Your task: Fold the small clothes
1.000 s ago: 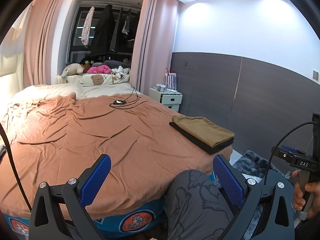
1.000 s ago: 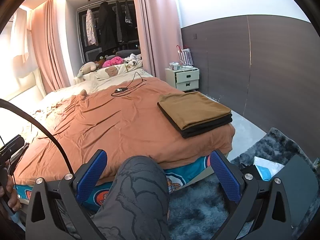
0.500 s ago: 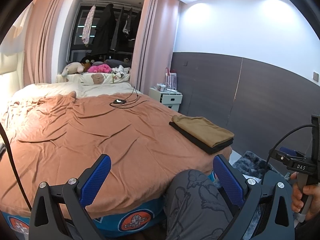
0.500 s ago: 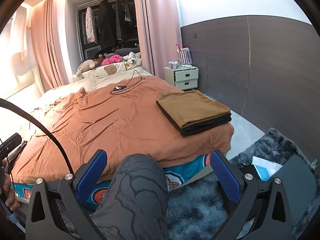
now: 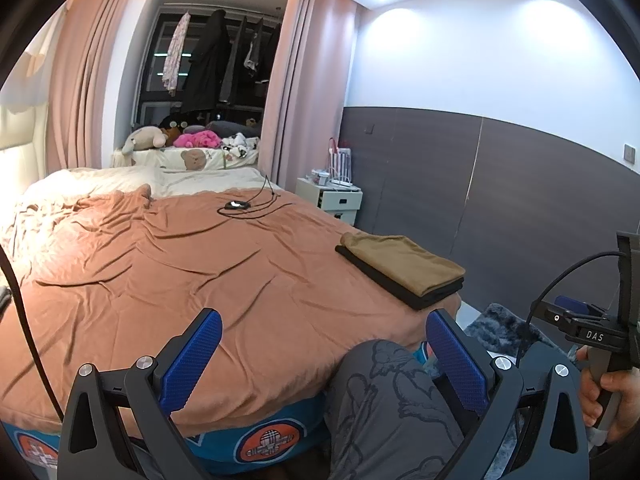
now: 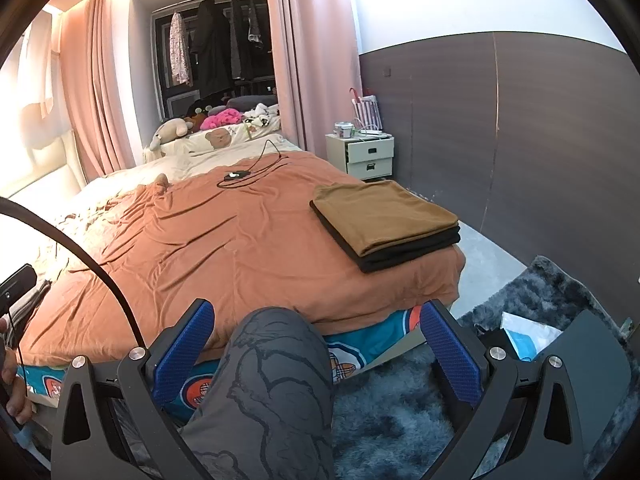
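A folded stack, a tan garment [image 5: 404, 264] on a black one [image 5: 434, 298], lies at the near right corner of the bed; it also shows in the right wrist view [image 6: 384, 216]. My left gripper [image 5: 322, 360] is open and empty, held off the bed's near edge above the person's knee [image 5: 384, 400]. My right gripper [image 6: 318, 350] is open and empty, also back from the bed over the knee [image 6: 276, 380]. The right gripper's body shows in a hand at the left view's right edge [image 5: 592, 336].
The bed has an orange-brown sheet [image 5: 160, 280] with a black cable and small device [image 5: 236, 205] near its far side. Stuffed toys [image 5: 188, 140] lie beyond. A white nightstand [image 6: 366, 156] stands by the dark wall panel. A grey shaggy rug [image 6: 400, 412] covers the floor at right.
Both grippers have drifted slightly; the views shift a little. The jaws stay open and empty, and the folded stack has not moved.
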The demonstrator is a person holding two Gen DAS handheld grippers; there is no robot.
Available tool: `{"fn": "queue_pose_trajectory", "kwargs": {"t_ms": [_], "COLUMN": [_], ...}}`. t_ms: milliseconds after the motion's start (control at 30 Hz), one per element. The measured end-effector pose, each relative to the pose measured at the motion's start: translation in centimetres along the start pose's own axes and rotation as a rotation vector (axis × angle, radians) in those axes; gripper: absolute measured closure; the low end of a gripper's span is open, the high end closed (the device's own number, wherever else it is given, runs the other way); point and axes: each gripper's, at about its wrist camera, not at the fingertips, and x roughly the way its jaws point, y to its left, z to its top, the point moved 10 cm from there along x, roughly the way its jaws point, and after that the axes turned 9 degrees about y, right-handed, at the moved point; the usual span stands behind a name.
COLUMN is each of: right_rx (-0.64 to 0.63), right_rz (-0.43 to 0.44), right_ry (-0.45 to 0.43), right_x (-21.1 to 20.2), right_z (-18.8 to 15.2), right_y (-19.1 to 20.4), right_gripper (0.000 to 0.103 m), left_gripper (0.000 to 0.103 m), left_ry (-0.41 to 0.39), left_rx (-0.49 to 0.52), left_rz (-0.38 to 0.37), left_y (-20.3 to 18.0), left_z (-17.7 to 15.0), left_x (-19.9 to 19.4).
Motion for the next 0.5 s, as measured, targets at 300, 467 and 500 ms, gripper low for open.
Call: {"fn": "queue_pose_trajectory", "kwargs": {"t_ms": [300, 467, 500], "right_rx": [-0.001, -0.001, 0.001], "right_rz": [0.003, -0.001, -0.002], "right_ry": [-0.001, 0.004, 0.005], "right_x": [-0.09, 0.05, 0.07], "right_z": [0.05, 0.01, 0.02], "right_y": [-0.20, -0.45, -0.54], "right_gripper": [0.000, 0.000, 0.000], "left_gripper": [0.000, 0.000, 0.000], "left_ry": [-0.001, -0.001, -0.001], "left_rx": [-0.002, -0.001, -0.001], "left_rz": [0.000, -0.001, -0.001], "left_y": [-0.04, -0.01, 0.01], "left_z": [0.00, -0.03, -0.02], "left_x": [-0.04, -0.03, -0.01]}}
